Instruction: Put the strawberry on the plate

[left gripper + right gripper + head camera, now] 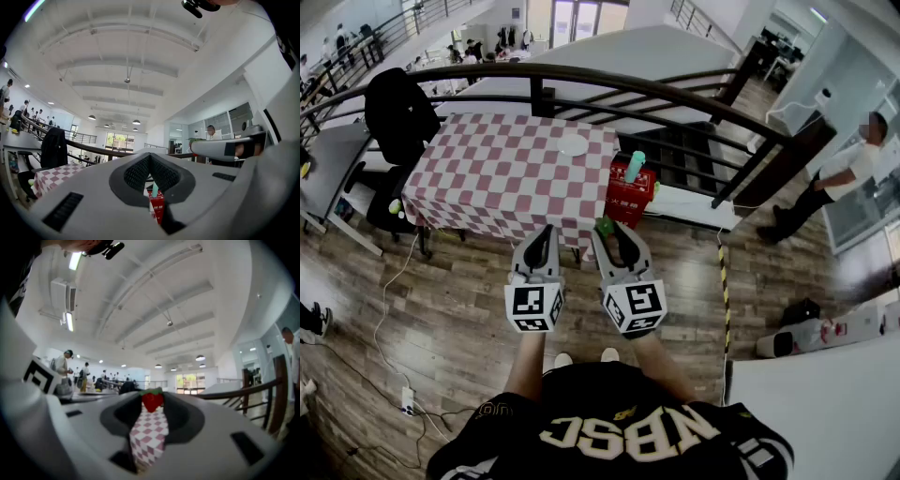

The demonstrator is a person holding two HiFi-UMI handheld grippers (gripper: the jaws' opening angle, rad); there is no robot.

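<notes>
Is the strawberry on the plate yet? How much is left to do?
Not yet. Done: the strawberry is picked up, pinched at the tips of the right gripper. In hand: it is held up in the air, short of the checkered table. Left: carry it over to the white plate on the table's far side, set it down and let go. The left gripper is shut and empty.

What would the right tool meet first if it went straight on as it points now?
Probably the checked table, seen ahead between the jaws of the right tool, past the strawberry it grips; depth is unclear.
</notes>
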